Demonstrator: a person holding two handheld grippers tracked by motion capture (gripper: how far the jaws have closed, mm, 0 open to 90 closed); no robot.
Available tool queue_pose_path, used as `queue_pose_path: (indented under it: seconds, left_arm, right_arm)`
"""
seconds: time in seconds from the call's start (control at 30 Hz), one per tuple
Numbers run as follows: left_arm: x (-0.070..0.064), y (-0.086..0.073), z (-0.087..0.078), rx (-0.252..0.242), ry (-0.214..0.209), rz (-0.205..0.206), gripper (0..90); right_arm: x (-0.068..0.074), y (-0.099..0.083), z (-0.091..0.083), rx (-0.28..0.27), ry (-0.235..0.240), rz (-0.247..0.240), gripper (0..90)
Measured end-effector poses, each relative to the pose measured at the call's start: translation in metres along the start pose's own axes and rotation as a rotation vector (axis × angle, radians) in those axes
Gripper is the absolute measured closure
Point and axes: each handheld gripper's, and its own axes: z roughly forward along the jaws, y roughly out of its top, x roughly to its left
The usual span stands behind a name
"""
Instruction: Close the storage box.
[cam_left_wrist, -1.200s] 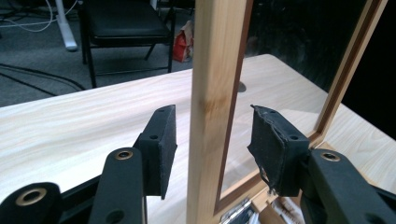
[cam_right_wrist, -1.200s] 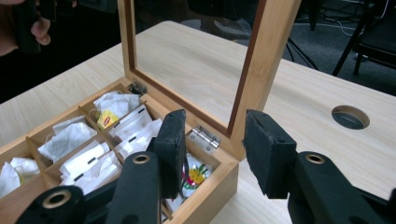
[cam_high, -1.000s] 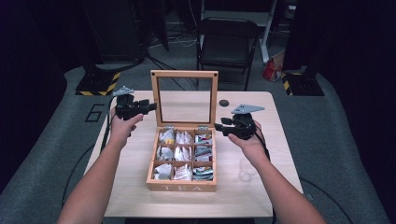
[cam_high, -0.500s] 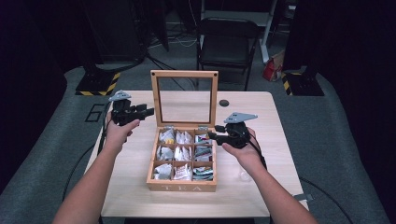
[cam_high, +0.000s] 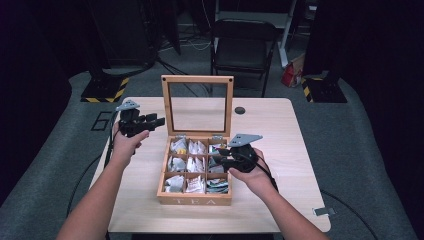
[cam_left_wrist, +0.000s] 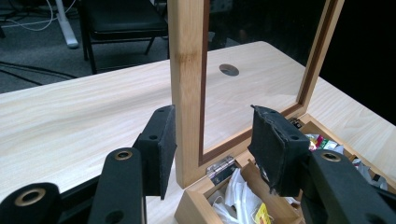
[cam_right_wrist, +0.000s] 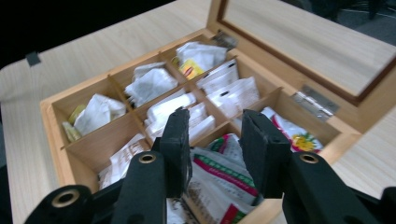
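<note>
A wooden tea box (cam_high: 195, 200) sits mid-table, its glass-paned lid (cam_high: 197, 79) standing upright. Its compartments hold several paper tea bags (cam_right_wrist: 149, 81). My left gripper (cam_high: 156, 121) hovers open beside the lid's left edge. In the left gripper view the lid's wooden post (cam_left_wrist: 187, 84) stands between and just beyond the spread jaws of the left gripper (cam_left_wrist: 212, 144). My right gripper (cam_high: 221, 157) is low over the box's right column. In the right gripper view the right gripper (cam_right_wrist: 215, 144) is open just above a green, red and white packet (cam_right_wrist: 219, 175), with nothing between its jaws.
A round black grommet (cam_high: 240, 110) sits in the table (cam_high: 280, 130) behind the box. A small grey tab (cam_high: 320, 211) lies near the front right corner. A black chair (cam_high: 242, 47) stands behind the table, and a stand with a striped base (cam_high: 105, 92) is at far left.
My right gripper has come left, toward the person and down, from beside the box to over its right column. The left gripper has shifted only slightly.
</note>
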Motion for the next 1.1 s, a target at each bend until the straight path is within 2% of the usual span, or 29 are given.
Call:
queue_pose_path:
  seconds: [0.03, 0.27, 0.4, 0.67, 0.73, 0.8, 0.9, 0.97, 1.07, 1.1]
  left_arm:
    - [0.0, 0.0, 0.0, 0.0, -0.002, 0.005, 50.2]
    - [-0.002, 0.0, -0.001, -0.002, -0.004, 0.011, 50.2]
    - [-0.003, 0.0, -0.002, -0.002, -0.004, 0.012, 50.2]
    - [-0.002, 0.001, -0.005, 0.001, -0.003, 0.02, 50.3]
    - [-0.002, 0.001, -0.005, -0.005, 0.0, 0.018, 50.2]
    - [-0.003, 0.001, -0.005, -0.005, -0.002, 0.01, 50.2]
    - [-0.003, 0.001, -0.006, 0.001, -0.002, 0.012, 50.2]
    - [-0.003, 0.001, -0.005, -0.003, -0.002, 0.013, 50.3]
    - [-0.004, 0.001, -0.005, -0.003, -0.003, 0.012, 50.2]
    - [-0.003, 0.001, -0.005, -0.003, -0.002, 0.013, 50.3]
  right_arm:
    - [0.003, 0.0, 0.002, 0.004, 0.006, -0.022, 63.2]
    - [0.019, -0.002, 0.013, 0.015, 0.071, -0.049, 68.2]
    - [0.025, -0.003, 0.021, 0.021, 0.086, -0.071, 68.3]
    - [0.033, 0.0, 0.034, 0.014, 0.118, -0.089, 66.6]
    - [0.035, 0.0, 0.037, 0.019, 0.125, -0.082, 66.6]
    - [0.035, 0.001, 0.039, 0.02, 0.134, -0.098, 66.7]
    - [0.038, 0.001, 0.043, 0.027, 0.155, -0.087, 66.9]
    - [0.039, 0.002, 0.047, 0.029, 0.159, -0.107, 66.9]
    - [0.042, 0.002, 0.05, 0.03, 0.167, -0.1, 66.9]
    - [0.043, 0.003, 0.052, 0.029, 0.175, -0.116, 66.9]
